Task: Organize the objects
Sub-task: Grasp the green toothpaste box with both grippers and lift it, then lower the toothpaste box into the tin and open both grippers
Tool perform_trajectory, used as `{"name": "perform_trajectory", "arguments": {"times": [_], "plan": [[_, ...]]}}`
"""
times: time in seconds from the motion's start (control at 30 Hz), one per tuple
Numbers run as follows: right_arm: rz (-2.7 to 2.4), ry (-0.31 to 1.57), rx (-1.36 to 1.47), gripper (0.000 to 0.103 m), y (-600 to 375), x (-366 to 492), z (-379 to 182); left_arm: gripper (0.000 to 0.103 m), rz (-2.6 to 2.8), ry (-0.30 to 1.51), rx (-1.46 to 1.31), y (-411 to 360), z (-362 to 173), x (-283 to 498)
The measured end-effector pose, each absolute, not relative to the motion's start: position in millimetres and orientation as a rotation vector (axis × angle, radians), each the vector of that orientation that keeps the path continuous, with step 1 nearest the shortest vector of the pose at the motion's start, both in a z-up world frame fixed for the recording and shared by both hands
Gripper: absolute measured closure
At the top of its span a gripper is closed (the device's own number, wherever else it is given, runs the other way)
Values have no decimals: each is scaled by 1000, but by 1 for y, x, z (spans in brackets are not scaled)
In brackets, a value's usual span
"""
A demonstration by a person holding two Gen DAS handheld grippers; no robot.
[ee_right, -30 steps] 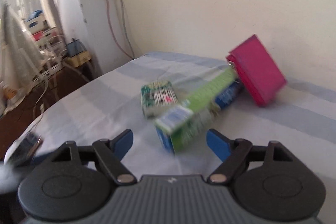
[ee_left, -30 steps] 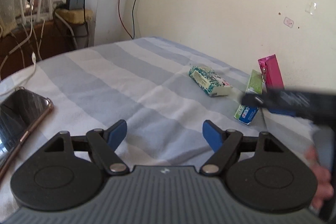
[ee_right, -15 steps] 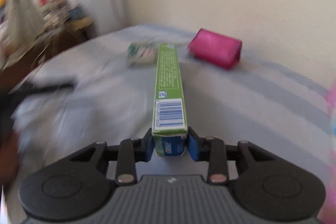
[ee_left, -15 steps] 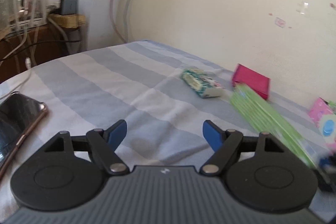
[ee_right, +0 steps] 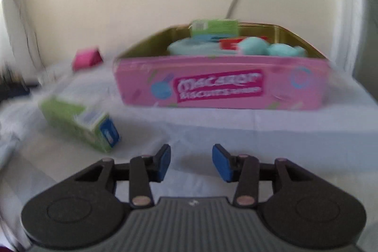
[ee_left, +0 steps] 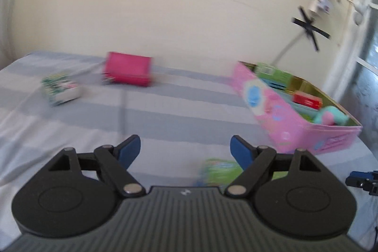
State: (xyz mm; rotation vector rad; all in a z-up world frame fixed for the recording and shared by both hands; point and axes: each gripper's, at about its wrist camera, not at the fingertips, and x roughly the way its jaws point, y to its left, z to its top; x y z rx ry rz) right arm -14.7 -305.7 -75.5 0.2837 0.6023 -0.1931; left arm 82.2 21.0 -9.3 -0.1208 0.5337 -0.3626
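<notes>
Pink open biscuit tin [ee_right: 222,84] on striped bedsheet [ee_left: 165,115], long green carton [ee_right: 78,124] lying beside it, perhaps toothpaste, right gripper [ee_right: 191,162] jaws parted and empty, left gripper [ee_left: 185,149] jaws wide.

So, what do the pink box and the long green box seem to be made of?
The pink box looks like printed metal tin: its inner walls show a shiny gold finish. The long green box looks like thin printed cardboard, with flat faces and folded square edges, though blur leaves this uncertain.
</notes>
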Motion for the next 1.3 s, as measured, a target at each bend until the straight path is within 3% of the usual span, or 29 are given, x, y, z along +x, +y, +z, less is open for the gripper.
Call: {"name": "perform_trajectory", "arguments": {"times": [0.07, 0.27, 0.43, 0.53, 0.57, 0.7, 0.83, 0.93, 1.07, 1.3], "plan": [[-143, 578, 260, 50, -298, -16, -72, 18, -382, 545, -143, 16, -9, 83], [41, 597, 140, 33, -255, 18, -75, 18, -346, 612, -147, 25, -21, 90], [94, 641, 49, 33, -226, 50, -83, 19, -398, 675, -195, 29, -33, 95], [120, 661, 56, 43, -224, 57, -90, 34, -484, 708, -232, 17, -33, 96], [118, 653, 56, 51, -226, 55, -90, 34, -510, 719, -235, 10, -32, 95], [72, 645, 75, 52, -246, 33, -92, 34, -533, 705, -173, -24, -30, 84], [-13, 633, 125, 50, -281, 0, -92, 34, -631, 723, -139, -70, -32, 76], [-107, 617, 169, 38, -308, -28, -91, 34, -733, 730, -89, -112, -34, 65], [-193, 602, 198, 32, -334, -56, -92, 33, -803, 716, -29, -155, -36, 54], [-240, 575, 215, 31, -351, -75, -94, 34, -809, 701, 99, -194, -42, 45]]}}
